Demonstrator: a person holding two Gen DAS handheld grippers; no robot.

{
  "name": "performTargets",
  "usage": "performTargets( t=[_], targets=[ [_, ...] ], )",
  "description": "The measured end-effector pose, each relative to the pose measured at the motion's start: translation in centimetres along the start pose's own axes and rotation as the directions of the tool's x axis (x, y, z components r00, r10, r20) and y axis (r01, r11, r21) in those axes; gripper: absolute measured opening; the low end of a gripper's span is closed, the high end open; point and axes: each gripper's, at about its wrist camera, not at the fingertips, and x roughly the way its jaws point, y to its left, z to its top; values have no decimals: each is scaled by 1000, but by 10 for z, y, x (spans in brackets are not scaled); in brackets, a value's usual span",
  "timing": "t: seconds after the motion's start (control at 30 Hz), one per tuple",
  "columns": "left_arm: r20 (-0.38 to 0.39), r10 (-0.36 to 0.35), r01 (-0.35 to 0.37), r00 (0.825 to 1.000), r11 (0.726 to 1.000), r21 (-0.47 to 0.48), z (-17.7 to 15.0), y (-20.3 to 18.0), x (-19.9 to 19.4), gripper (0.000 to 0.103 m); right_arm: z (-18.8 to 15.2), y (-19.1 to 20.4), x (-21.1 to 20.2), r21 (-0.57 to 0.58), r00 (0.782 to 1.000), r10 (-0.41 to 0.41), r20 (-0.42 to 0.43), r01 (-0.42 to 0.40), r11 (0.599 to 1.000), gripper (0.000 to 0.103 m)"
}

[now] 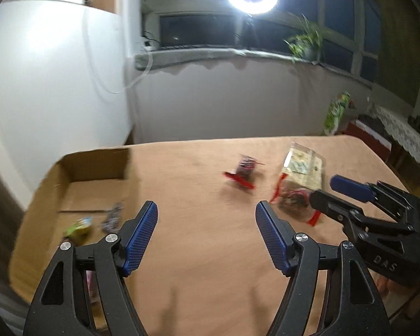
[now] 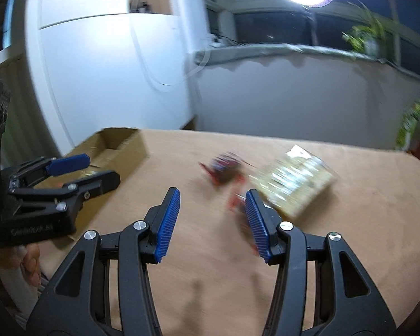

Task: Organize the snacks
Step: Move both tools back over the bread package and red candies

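Both tongs gape empty: left gripper [image 1: 206, 225], right gripper [image 2: 212, 218]; the red-wrapped snack [image 2: 239, 205] lies just ahead-right of the right gripper, toward the table's [image 2: 364, 224] far right edge, beside a clear biscuit packet [image 2: 294, 180]; right hand nearer; cardboard box [image 1: 98, 184] far-left corner.

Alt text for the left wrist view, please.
The left gripper hangs open and empty over a tan table. A cardboard box holding a few snacks sits left; two red-wrapped snacks and a clear packet lie right, near the right gripper.
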Motion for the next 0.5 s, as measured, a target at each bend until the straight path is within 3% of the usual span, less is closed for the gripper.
performTargets(
  t=[0.23,0.5],
  targets=[
    [-44,-43,44,998,999,21,16,-33,39,72,-15,-44,4,67,999,-19,-45,22,997,51],
    [-92,-48,49,995,999,12,24,-33,80,72,-18,-50,28,87,994,24,-106,-15,996,51]
  ],
)
